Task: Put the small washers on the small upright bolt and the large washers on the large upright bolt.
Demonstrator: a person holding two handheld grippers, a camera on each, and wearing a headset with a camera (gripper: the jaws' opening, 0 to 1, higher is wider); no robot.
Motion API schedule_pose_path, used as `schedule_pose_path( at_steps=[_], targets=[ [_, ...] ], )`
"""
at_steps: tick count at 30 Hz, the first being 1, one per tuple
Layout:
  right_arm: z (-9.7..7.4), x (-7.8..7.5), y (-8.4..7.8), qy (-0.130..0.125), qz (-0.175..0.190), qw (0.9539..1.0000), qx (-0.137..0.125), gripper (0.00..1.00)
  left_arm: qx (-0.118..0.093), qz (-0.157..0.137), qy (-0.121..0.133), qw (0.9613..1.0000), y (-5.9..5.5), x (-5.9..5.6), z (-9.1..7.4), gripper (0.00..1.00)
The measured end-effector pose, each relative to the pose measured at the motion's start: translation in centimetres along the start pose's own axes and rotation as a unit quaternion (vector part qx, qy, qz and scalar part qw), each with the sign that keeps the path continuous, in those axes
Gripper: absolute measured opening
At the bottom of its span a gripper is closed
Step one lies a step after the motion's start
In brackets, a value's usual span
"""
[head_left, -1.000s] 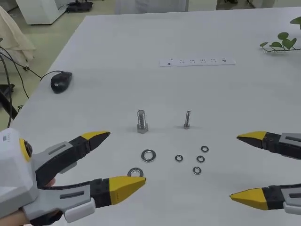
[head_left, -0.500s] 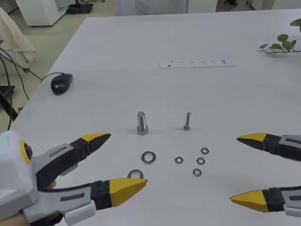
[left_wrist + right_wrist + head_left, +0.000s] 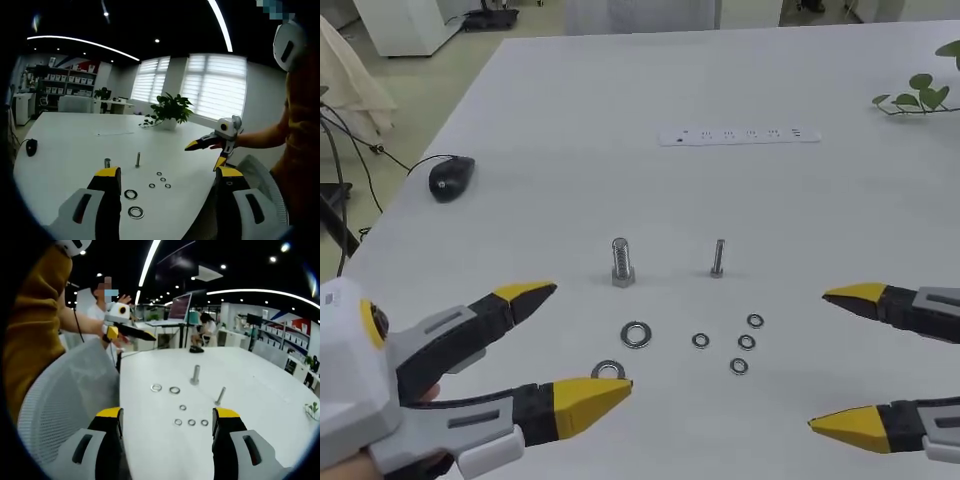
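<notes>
Two hand-held grippers hover wide open over a white table [image 3: 620, 150] where the bolts and washers wait, all bare grey metal. The large bolt [image 3: 621, 262] stands upright on its hexagonal head, threaded shank pointing up, near the middle of the table. The small bolt [image 3: 718, 257], much thinner, stands upright just to its right, the two apart. Near of the large bolt a large washer [image 3: 636, 334] lies flat, a shiny ring with a broad rim. A second large washer [image 3: 608, 371] lies nearer and slightly left, its near edge hidden behind a yellow jaw tip in the head view. Four small washers [image 3: 747, 342] lie flat in a loose cluster near of the small bolt and right of the large washers, none touching another. The left gripper [image 3: 590, 337] reaches in from the near left, its yellow-tipped jaws spread far apart and holding nothing. Its far jaw ends left of the large bolt. The right gripper [image 3: 817, 358] comes in from the near right, jaws likewise spread and empty, tips well right of the small washers. A black mouse [image 3: 450, 175] sits at the far left, a white power strip [image 3: 738, 134] lies beyond the bolts, and a green plant [image 3: 920, 90] shows at the far right edge
</notes>
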State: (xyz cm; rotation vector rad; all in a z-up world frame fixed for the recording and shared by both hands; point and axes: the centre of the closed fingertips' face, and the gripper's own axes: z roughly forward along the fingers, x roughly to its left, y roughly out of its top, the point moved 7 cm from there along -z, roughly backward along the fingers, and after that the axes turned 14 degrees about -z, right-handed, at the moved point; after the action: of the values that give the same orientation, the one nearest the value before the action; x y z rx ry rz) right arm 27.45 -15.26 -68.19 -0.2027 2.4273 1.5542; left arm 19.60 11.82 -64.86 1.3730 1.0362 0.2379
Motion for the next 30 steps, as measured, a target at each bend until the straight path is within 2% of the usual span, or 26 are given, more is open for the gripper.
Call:
schedule_pose_path(
  at_steps=[17,30],
  targets=[
    [-0.14,0.22,-0.18,0.001,-0.001,1.0,0.004,0.74,-0.001,0.001,0.0,1.0,-0.1,-0.29,-0.09,0.76],
    [0.06,-0.49,-0.05,0.005,-0.007,0.9999,0.007,0.72,-0.003,0.004,-0.001,1.0,-0.15,-0.46,-0.15,0.76]
  ],
)
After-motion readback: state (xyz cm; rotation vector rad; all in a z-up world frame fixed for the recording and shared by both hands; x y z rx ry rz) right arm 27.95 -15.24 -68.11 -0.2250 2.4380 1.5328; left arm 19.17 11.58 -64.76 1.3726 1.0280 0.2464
